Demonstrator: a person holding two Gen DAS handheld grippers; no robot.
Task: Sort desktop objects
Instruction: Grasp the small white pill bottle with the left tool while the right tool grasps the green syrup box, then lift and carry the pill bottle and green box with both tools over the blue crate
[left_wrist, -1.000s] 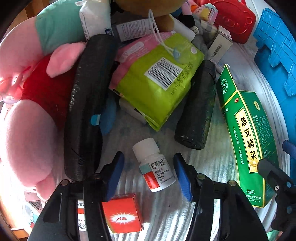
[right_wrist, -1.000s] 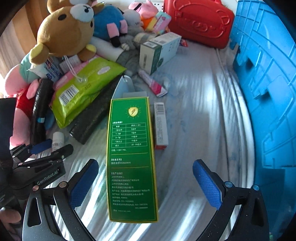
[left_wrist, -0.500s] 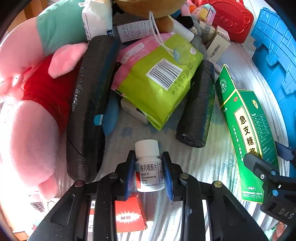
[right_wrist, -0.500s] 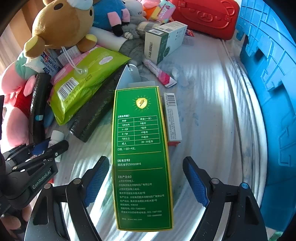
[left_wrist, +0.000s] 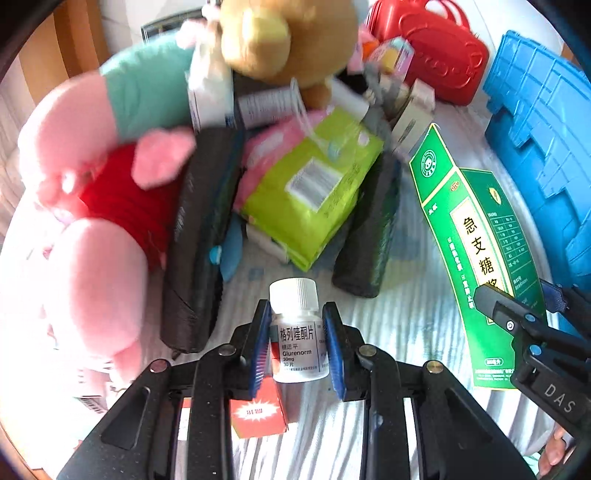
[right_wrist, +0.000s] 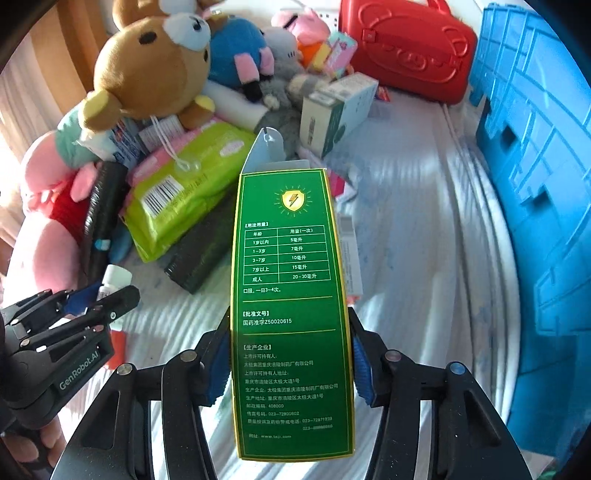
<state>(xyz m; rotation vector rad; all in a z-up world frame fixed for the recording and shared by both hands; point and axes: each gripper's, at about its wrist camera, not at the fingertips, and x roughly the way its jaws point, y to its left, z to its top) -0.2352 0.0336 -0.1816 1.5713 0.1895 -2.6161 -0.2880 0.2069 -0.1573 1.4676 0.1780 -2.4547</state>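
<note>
Clamping the white pill bottle (left_wrist: 298, 334), left gripper (left_wrist: 297, 349) pads tight on its sides, just beside the green medicine box (right_wrist: 291, 314). Right gripper (right_wrist: 290, 363) has just been closing; pads now pinch that box's sides near the blue crate (right_wrist: 535, 184).

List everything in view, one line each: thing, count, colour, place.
Small plastic pill bottle: 1, white, between the left jaws.
Tall cardboard medicine box: 1, green, between the right jaws.
Soft wipes pack: 1, lime green, centre pile.
Rolled bag bundles: 2, black, either side of the wipes.
Pig plush toy: 1, pink and red, left.
Bear plush toy: 1, brown, back.
Small carton: 1, red, under the left gripper.
Plastic crate: 1, blue, right.
Hard case: 1, red, back right.
Left gripper: 1, black, blue pads.
Right gripper: 1, black, blue pads.
</note>
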